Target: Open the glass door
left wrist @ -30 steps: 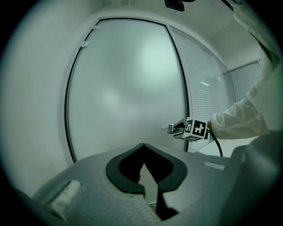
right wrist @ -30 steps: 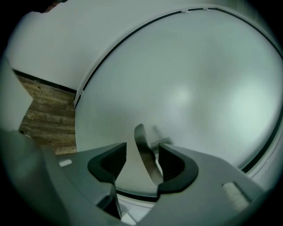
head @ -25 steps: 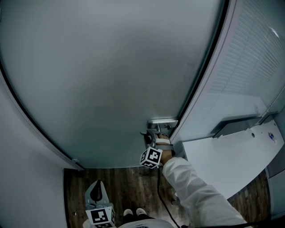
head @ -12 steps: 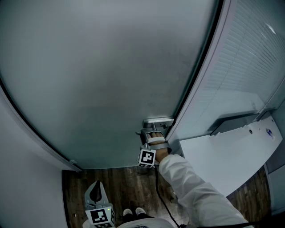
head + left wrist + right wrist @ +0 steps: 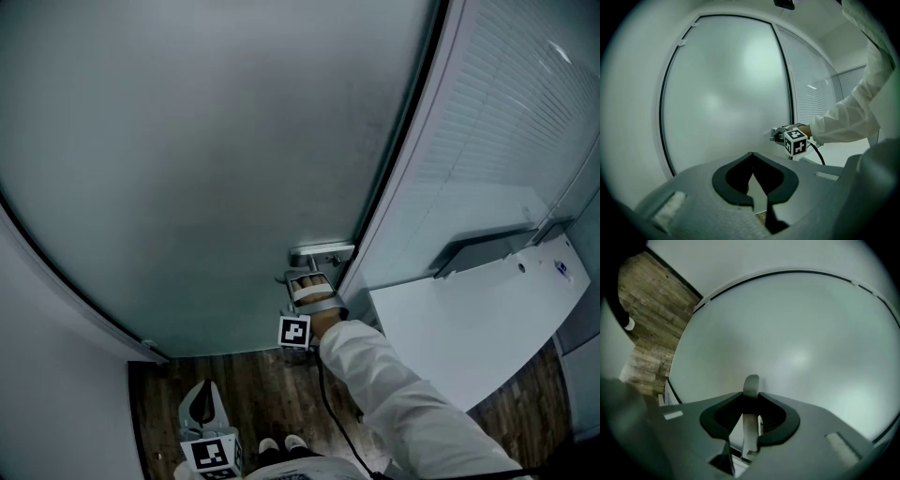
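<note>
The frosted glass door (image 5: 206,141) fills most of the head view. Its metal lever handle (image 5: 317,253) sits at the right edge. My right gripper (image 5: 298,279) is at that handle, a white sleeve (image 5: 394,403) behind it. In the right gripper view the handle (image 5: 750,427) runs up between the jaws of the right gripper (image 5: 751,394), which are closing and touch it on both sides. My left gripper (image 5: 204,389) hangs low over the floor, away from the door. Its tips (image 5: 752,153) meet with nothing between them.
A wall of white blinds (image 5: 506,112) stands right of the door, with a white ledge (image 5: 469,319) below it. Dark wood floor (image 5: 253,394) lies underfoot. A black cable (image 5: 333,412) trails from the right gripper, and shoe tips (image 5: 281,445) show at the bottom.
The right gripper has rolled on the handle, so its marker cube now faces differently. Hand and handle sit a little further left in the head view. The left gripper has stayed put.
</note>
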### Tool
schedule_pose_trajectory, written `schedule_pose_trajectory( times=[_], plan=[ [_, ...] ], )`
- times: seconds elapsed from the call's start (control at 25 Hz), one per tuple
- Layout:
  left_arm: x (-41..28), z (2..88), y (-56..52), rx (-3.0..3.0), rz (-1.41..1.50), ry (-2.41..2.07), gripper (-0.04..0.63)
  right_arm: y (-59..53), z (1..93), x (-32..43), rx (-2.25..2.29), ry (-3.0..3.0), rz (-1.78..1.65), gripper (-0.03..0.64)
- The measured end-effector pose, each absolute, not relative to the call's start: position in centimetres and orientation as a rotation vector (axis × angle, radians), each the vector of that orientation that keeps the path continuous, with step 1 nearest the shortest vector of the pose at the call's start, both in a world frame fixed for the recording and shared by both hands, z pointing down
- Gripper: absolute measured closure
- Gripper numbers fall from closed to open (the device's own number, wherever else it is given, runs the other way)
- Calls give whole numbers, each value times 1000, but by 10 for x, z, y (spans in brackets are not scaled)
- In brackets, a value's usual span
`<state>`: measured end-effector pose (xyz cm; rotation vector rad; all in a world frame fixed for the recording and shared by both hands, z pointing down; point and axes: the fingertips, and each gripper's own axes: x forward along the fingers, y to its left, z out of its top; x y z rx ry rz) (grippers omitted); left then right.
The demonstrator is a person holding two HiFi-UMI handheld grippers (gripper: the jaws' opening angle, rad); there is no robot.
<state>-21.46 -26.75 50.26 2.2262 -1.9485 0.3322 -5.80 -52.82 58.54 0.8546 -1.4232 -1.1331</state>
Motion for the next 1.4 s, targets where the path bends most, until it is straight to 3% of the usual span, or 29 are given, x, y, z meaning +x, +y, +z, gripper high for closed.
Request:
schedule_pose_trajectory(
  times=[0.32, 1.4],
  plan=[
    [-202, 503, -262, 2257, 354, -1937, 592, -522, 617, -35, 594, -1134, -1129, 514],
    [-185, 488, -246, 2346, 290, -1901, 592, -430, 606, -43, 702, -1218, -1105, 518]
  ],
)
